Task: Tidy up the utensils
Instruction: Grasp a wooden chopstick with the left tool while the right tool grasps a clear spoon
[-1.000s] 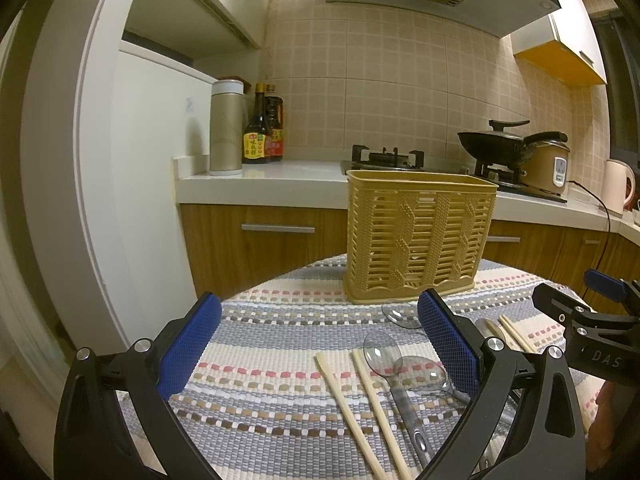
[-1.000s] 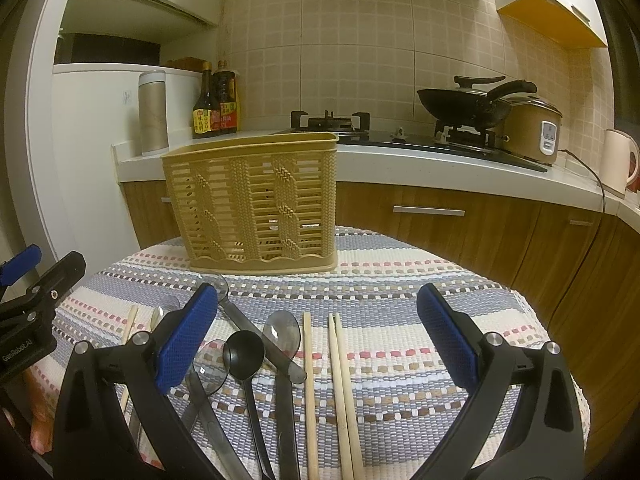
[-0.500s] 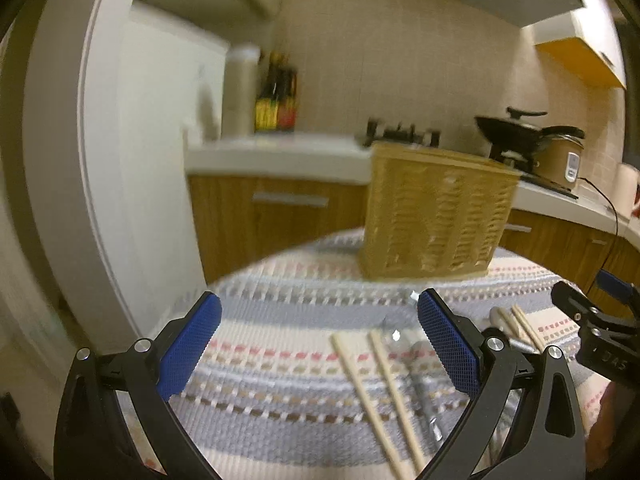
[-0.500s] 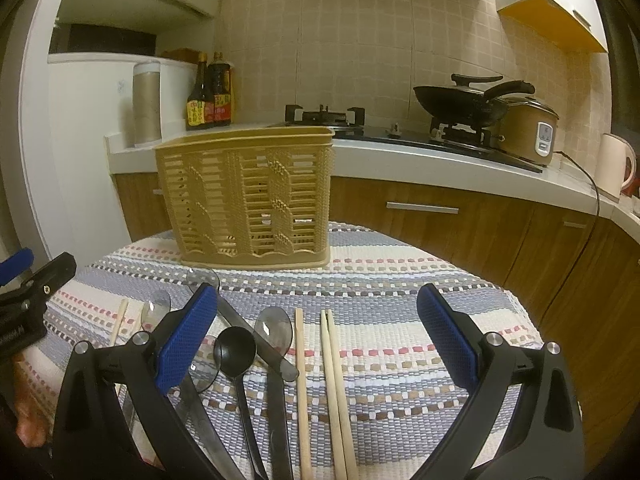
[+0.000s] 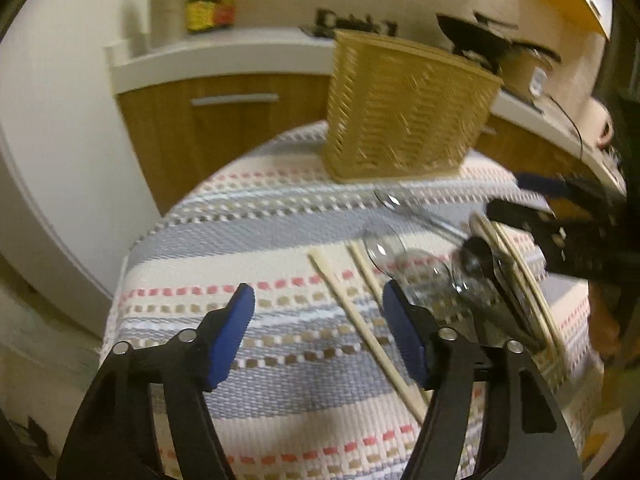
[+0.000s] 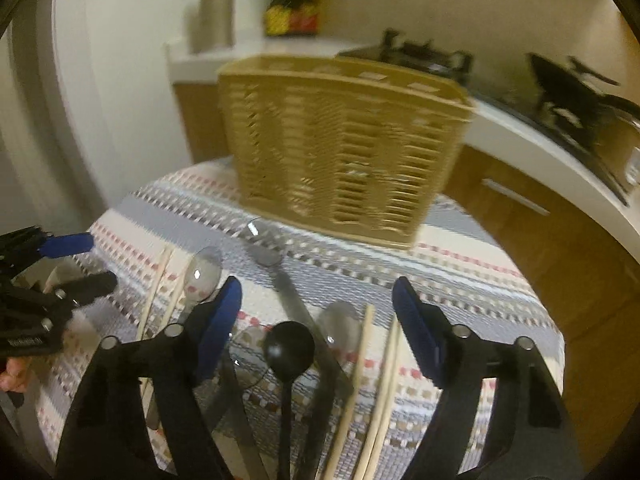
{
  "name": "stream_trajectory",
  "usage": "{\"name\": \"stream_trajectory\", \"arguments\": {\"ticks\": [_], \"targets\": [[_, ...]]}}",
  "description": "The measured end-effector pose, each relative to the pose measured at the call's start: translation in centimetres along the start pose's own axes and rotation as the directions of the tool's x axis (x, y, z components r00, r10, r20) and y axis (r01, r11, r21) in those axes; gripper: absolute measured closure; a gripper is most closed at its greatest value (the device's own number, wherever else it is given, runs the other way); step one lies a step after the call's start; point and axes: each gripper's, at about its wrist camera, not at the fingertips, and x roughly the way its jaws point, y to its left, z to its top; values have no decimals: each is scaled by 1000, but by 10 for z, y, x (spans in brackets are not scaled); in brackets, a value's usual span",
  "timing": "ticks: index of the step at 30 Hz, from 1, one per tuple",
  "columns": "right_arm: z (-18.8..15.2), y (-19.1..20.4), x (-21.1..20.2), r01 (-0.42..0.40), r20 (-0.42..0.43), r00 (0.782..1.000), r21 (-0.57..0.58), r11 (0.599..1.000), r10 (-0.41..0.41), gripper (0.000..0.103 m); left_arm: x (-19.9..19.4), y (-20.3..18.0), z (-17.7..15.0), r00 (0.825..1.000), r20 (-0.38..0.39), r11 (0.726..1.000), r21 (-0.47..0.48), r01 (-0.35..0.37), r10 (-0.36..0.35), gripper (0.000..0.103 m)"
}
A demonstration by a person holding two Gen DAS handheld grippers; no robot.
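Both claws are held with fingers spread and nothing between them. The left gripper (image 5: 318,326) is tilted down over the striped tablecloth (image 5: 248,240), apparently so that the pale chopsticks (image 5: 360,320) lying just at its two o'clock can be approached. The right gripper (image 6: 318,330) is poised over the black spoon (image 6: 289,347), which lies between its fingers' line of sight — a likely first pick, it is judged. Clear spoons (image 6: 204,272) are scattered at ten o'clock, and more chopsticks (image 6: 382,380) lie at four o'clock of the black spoon. The woven basket (image 6: 340,152) stands upright at twelve o'clock, beyond the utensils; its top slots are seen, but its contents cannot be made out — no handles are seen projecting.
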Motion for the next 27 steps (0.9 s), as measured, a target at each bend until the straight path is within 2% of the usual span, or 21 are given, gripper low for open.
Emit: {"name": "stream_trajectory", "arguments": {"ticks": [3,6,8,12,14,19,23,27], "targets": [[14,5,13,-55,-75,996,-64,996,50,40,8,-7,0,999,-48,999,31,14,-13,47],[24,7,25,-115,-139,985,-78,990,104,47,18,-11,5,996,-93,999,31,11,-8,55],[31,8,37,-145,-185,974,-71,987,130,52,28,-10,10,992,-129,1000,12,19,-17,69],[40,12,55,-192,-241,956,-76,978,169,53,49,-7,18,980,-195,999,-17,39,-42,74],[42,15,67,-203,-278,944,-75,976,175,53,56,-7,20,975,-219,999,-18,38,-41,80],[51,16,89,-213,-334,926,-72,974,178,55,64,-5,27,967,-255,1000,-6,28,-29,85],[51,17,102,-227,-388,904,-74,971,182,61,68,-5,33,958,-286,999,27,23,-14,87],[53,24,110,-218,-406,900,-110,970,156,61,75,-6,40,944,-331,997,76,26,1,87]]}}
